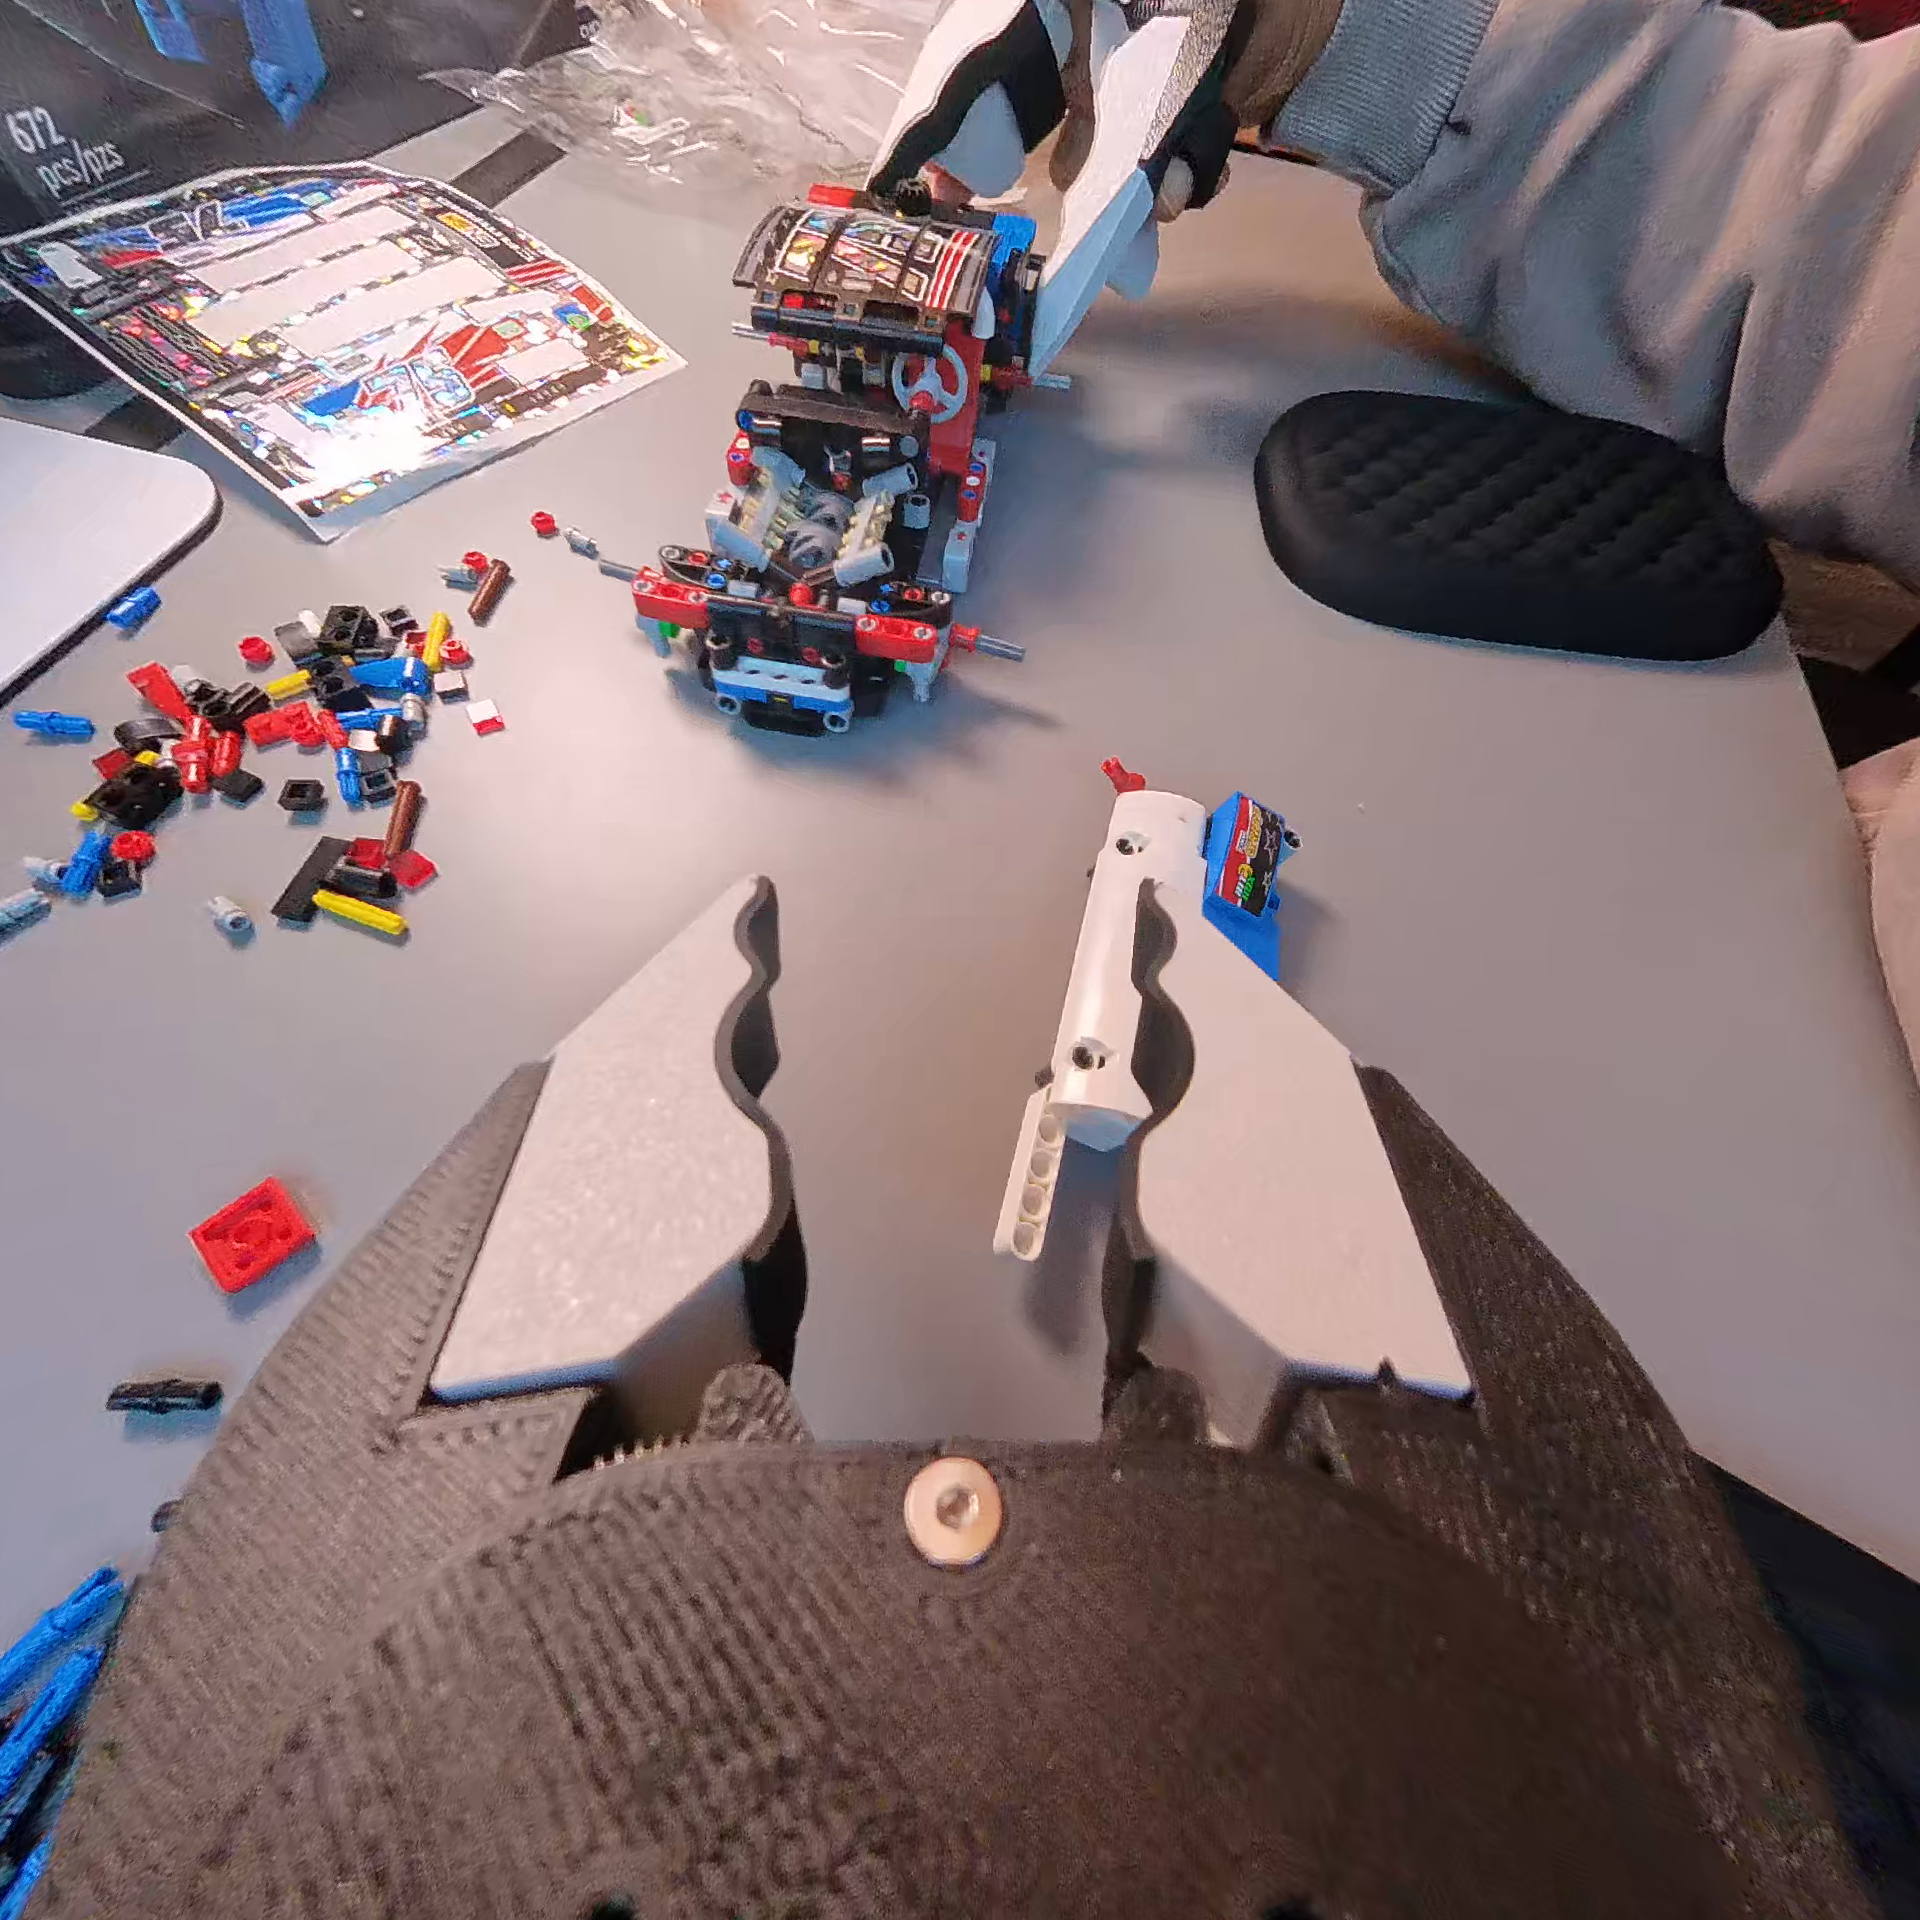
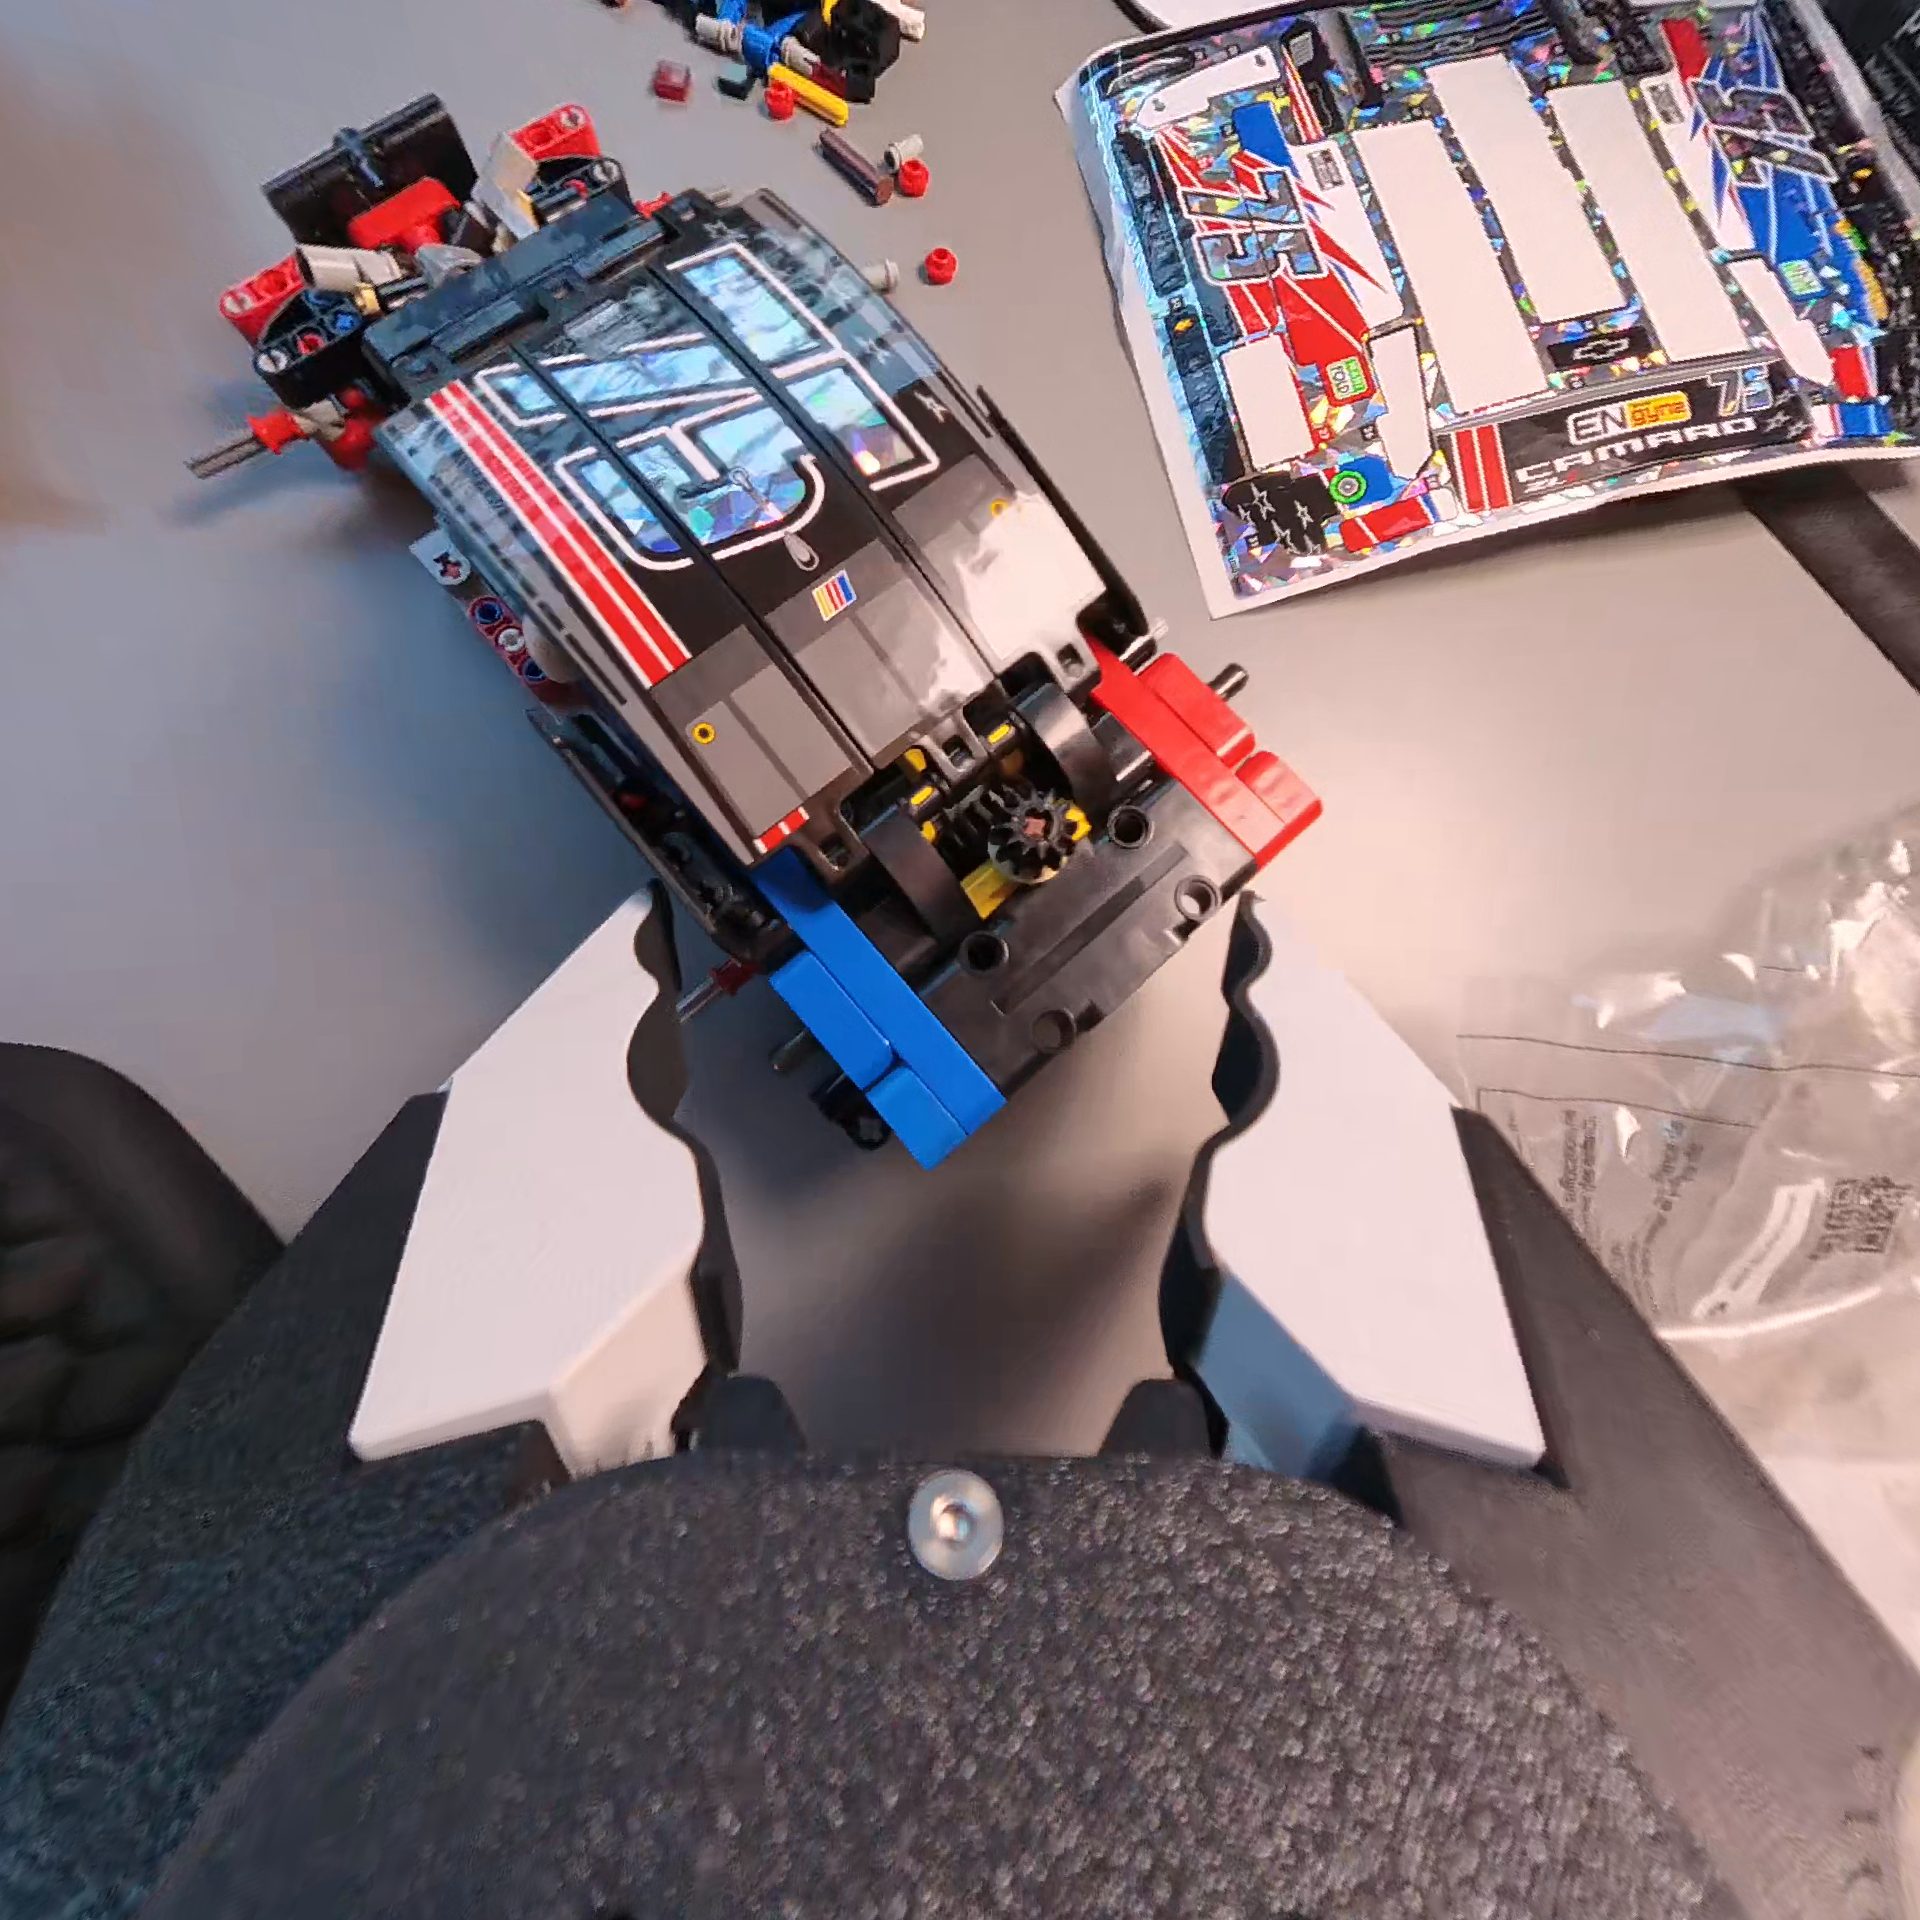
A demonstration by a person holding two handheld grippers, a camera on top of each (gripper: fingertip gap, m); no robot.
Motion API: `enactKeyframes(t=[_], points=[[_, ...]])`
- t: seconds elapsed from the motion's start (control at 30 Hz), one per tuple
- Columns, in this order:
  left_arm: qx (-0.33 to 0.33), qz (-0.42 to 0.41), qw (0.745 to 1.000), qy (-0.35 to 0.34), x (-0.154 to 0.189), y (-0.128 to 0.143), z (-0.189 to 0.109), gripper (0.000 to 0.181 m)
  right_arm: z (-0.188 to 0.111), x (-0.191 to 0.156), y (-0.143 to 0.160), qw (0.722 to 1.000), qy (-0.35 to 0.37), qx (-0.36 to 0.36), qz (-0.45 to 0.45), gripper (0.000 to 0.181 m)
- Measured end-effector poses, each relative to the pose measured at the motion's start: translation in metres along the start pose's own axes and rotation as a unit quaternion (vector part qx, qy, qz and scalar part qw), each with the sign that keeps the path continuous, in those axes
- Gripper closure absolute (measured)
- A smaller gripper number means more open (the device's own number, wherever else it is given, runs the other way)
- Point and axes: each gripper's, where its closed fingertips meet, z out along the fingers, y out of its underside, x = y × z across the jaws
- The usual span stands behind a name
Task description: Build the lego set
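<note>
The left gripper (image 1: 956, 914) gapes wide above the counter (image 1: 1455, 831), its right finger against a white panel piece (image 1: 1107, 966). The right gripper (image 2: 945, 914), likewise released, straddles the car model's (image 2: 748, 582) rear.

A grey table (image 1: 1455, 935) carries the half-built toy car (image 1: 842, 468), which stands near its middle. To the car's left in the left wrist view lie a scatter of small loose pieces (image 1: 260, 748) and a shiny sticker sheet (image 1: 332, 322); nearer than the car are a white panel piece (image 1: 1112, 935) with a blue part (image 1: 1242, 868) just beside it, and a lone red plate (image 1: 252, 1233). Beyond the car sits crumpled clear plastic (image 1: 686, 94), probably empty bags, and to its right a black padded rest (image 1: 1507, 520).
</note>
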Motion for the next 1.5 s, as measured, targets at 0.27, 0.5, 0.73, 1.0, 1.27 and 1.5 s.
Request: enactKeyframes(t=[0.27, 0.5, 0.73, 1.0, 1.27, 1.5], points=[[-0.005, 0.004, 0.999, -0.033, -0.014, 0.007, 0.015, 0.115, 0.005, -0.018, -0.007, 0.998, -0.028, 0.035, -0.037, 0.096], [-0.01, 0.005, 0.998, -0.057, -0.03, 0.017, 0.017, 0.11, 0.023, -0.056, -0.028, 0.995, -0.049, 0.054, -0.065, 0.099], [-0.015, 0.036, 0.996, -0.082, -0.031, 0.027, 0.001, 0.116, 0.049, -0.092, -0.059, 0.994, -0.038, 0.072, -0.068, 0.101], [-0.011, 0.029, 0.995, -0.091, -0.039, 0.031, -0.014, 0.117, 0.055, -0.106, -0.074, 0.99, -0.045, 0.122, -0.048, 0.101], [0.128, -0.029, 0.981, -0.14, -0.061, -0.02, -0.061, 0.122, 0.007, -0.068, -0.102, 0.972, -0.031, 0.231, 0.027, 0.115], [0.174, -0.111, 0.946, -0.251, -0.161, -0.075, -0.103, 0.12, 0.017, 0.027, -0.188, 0.953, 0.029, 0.295, 0.069, 0.115]])
